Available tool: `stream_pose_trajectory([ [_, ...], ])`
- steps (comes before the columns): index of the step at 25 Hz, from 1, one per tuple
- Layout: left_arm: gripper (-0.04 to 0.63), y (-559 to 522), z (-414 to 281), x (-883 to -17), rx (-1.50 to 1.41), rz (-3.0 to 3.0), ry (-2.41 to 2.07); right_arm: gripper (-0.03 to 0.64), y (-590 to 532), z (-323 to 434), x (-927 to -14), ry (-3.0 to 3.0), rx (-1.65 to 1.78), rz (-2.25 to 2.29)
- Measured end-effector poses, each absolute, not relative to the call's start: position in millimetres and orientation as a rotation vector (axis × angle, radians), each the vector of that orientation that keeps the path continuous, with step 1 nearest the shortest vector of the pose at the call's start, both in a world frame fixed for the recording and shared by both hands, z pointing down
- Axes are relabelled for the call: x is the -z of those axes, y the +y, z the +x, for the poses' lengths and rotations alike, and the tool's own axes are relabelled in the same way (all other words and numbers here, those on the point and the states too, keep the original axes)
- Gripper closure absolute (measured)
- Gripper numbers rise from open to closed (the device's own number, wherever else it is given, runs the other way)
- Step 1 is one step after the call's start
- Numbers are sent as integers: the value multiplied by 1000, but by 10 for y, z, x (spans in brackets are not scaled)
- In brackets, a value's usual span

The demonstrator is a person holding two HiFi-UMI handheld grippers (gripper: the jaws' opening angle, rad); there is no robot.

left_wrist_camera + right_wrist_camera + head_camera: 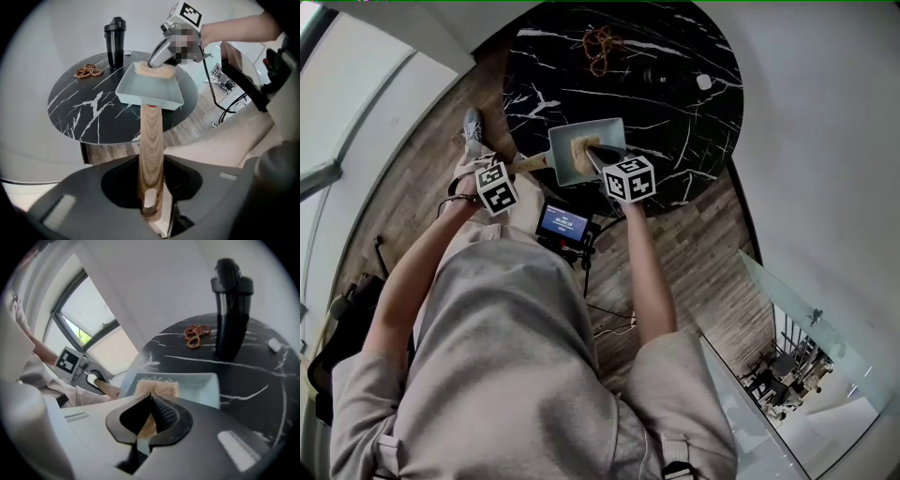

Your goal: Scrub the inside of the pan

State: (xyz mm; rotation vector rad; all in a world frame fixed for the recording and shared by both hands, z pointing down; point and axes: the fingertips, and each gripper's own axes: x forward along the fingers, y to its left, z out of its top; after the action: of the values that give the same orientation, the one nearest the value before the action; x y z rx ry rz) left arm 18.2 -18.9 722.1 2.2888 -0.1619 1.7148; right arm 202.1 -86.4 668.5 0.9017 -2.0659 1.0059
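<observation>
A pale grey-blue square pan (605, 134) rests on the near edge of a round black marble table (675, 112). My left gripper (152, 206) is shut on the pan's wooden handle (152, 136), which runs straight out to the pan (150, 91). A tan fibrous scrub pad (579, 150) lies inside the pan by its far wall (154, 71). My right gripper (150, 397) is shut on the scrub pad (157, 386) and presses it down into the pan (201, 385). In the head view the left gripper (523, 166) is at the handle and the right gripper (592, 155) is over the pan.
A tall black bottle (115, 42) stands at the back of the table, with a brown bead bracelet (88, 71) beside it. A small white object (704, 82) lies near the far right edge. A device with a lit screen (562, 223) sits below the table's near edge. The floor is wood.
</observation>
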Motion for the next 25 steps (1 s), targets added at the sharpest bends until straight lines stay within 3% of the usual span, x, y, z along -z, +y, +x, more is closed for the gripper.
stream_pose_trajectory([
  [5,483,-172,190,-7229,-1720,2285,-164,597,-1130,2593,-6777,-1854,-694,1077],
  [10,485,-169,180,-7246,-1717,2284,-163,597,-1242,2642,-6959,-1751,-546,1025],
  [25,502,-168,196,-7269,-1714,2283,-179,597,-1266,2475,-7199,-1703,-600,1002],
])
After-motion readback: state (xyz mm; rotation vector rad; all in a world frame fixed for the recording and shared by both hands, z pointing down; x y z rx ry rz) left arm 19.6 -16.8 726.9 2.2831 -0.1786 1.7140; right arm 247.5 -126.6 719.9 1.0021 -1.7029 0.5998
